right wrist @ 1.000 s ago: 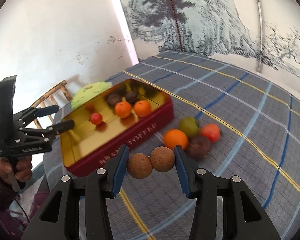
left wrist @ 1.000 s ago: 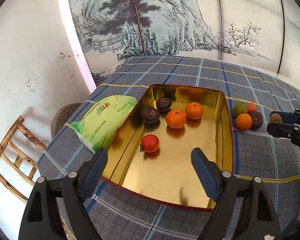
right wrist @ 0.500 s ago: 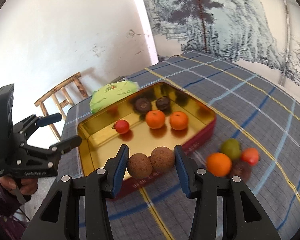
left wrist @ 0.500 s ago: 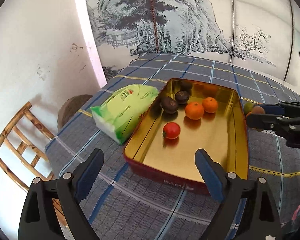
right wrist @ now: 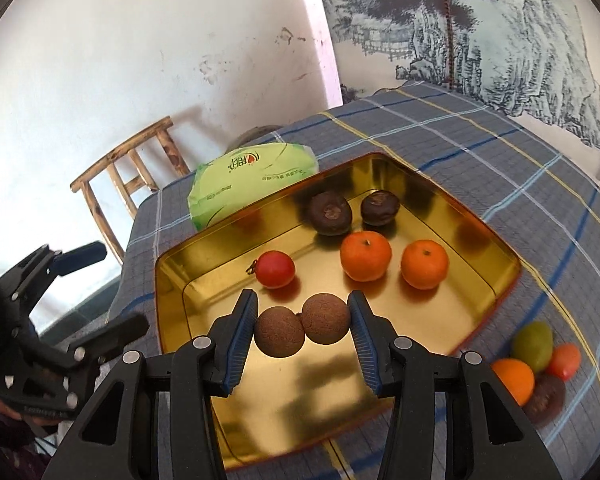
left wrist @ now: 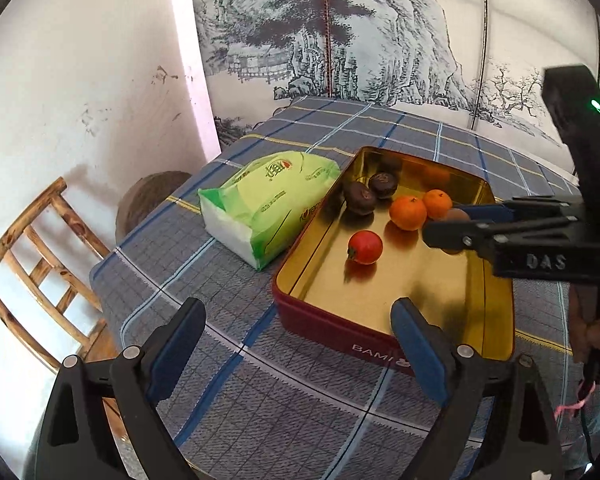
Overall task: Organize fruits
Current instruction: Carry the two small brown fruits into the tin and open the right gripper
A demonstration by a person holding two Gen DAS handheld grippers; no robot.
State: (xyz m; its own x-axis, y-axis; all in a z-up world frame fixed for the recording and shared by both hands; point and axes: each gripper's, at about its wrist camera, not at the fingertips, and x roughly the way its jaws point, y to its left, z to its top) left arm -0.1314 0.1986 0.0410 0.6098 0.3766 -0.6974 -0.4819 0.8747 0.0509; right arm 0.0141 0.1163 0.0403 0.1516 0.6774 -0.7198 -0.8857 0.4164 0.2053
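Right gripper: pinches a pair of brown, rough-skinned round fruits side by side between its blue pads, held above the near part of the gold tin.
Left gripper: spread wide, nothing between its fingers, hanging over the checked tablecloth just short of the tin's red near wall.
Gold tin: straight ahead of the right gripper; it holds a red tomato ahead and slightly left, two oranges ahead and to the right, and two dark fruits beyond them by the far wall.
Loose fruit: to the right of the right gripper, outside the tin, a touching cluster of one green, one orange, one small red and one dark piece.
Green packet: ahead and left of the left gripper, lying against the tin's left wall.
Wooden chair: far left of the left gripper, beside the table.
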